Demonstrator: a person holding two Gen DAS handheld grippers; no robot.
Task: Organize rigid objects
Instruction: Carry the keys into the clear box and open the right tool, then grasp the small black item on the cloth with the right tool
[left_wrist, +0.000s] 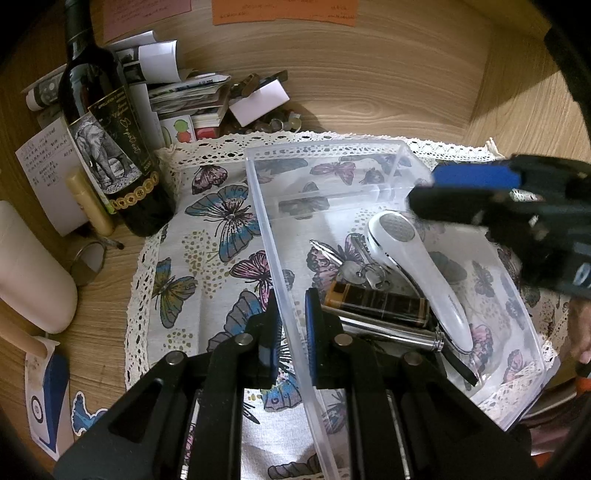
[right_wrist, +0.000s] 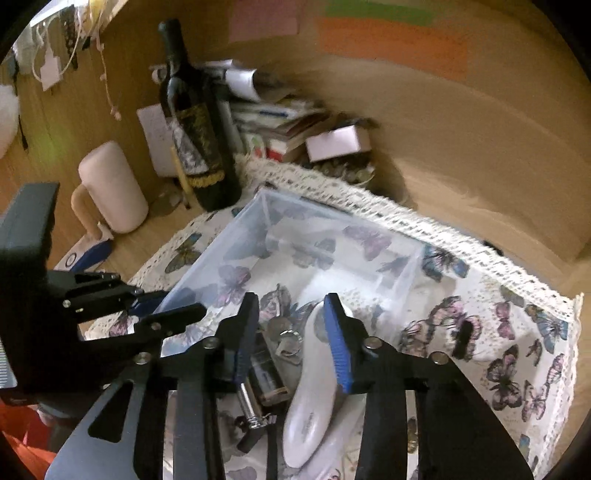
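Note:
A clear plastic bin (left_wrist: 266, 206) stands on a butterfly cloth. My left gripper (left_wrist: 291, 306) is shut on the bin's near left wall, one pad on each side. Inside lie a white handheld device (left_wrist: 417, 273), a bunch of keys (left_wrist: 354, 266), a black-and-gold box (left_wrist: 376, 304) and a silver cylinder (left_wrist: 391, 332). My right gripper (right_wrist: 291, 299) hangs open over the bin (right_wrist: 207, 258), its fingers either side of the white device (right_wrist: 310, 406), with the keys (right_wrist: 288, 338) below. The left wrist view shows it blurred (left_wrist: 424, 190), and the left gripper (right_wrist: 162, 306) appears in the right wrist view.
A dark wine bottle (left_wrist: 110, 147) stands left of the bin, beside a pale pink cylinder (left_wrist: 29, 273). A heap of papers and small items (left_wrist: 192, 96) lies at the back against the wooden wall. The butterfly cloth (left_wrist: 207, 229) extends around the bin.

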